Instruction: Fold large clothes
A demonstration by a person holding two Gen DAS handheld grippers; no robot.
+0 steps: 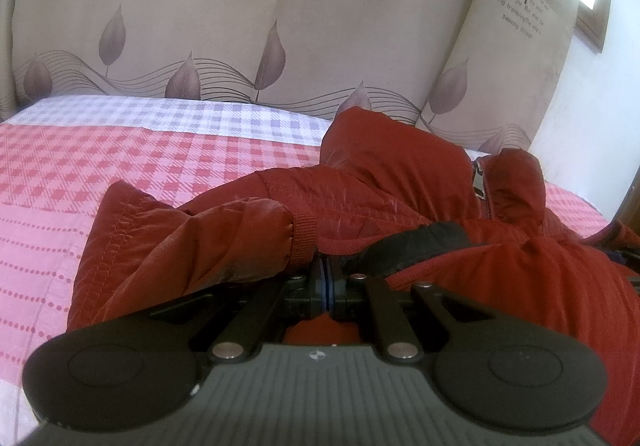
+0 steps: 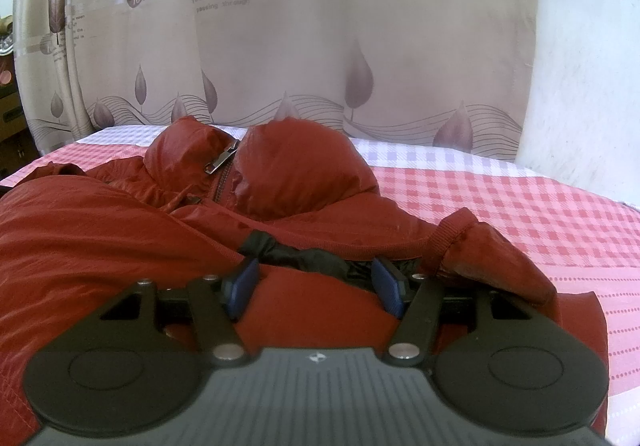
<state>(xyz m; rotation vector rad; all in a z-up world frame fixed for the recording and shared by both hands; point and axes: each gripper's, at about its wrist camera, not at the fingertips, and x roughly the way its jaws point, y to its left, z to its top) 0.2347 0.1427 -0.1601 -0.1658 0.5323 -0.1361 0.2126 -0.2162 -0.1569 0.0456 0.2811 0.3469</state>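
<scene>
Nearest in the left wrist view, the left gripper (image 1: 326,286) has its blue pads pressed together with no gap showing, its tips tucked under the red jacket (image 1: 400,198); whether cloth is pinched between them cannot be told, since the fabric covers the tips. Just beyond it a sleeve cuff (image 1: 302,242) with a ribbed band lies across the jacket, and a strip of black lining (image 1: 420,242) shows at the hem. In the right wrist view the right gripper (image 2: 316,286) is spread wide, its blue pads (image 2: 386,288) well apart, with red fabric bulging between them and the black lining bunched just ahead. To its right another ribbed cuff (image 2: 448,234) rests on the jacket edge. Farther on, the jacket's puffy collar stands up, with a metal zipper pull (image 2: 220,162) hanging between its two halves. The jacket lies on a bed covered by a pink checked sheet (image 2: 520,206), and behind the bed hangs a beige curtain (image 2: 320,46) printed with leaves and lettering.
</scene>
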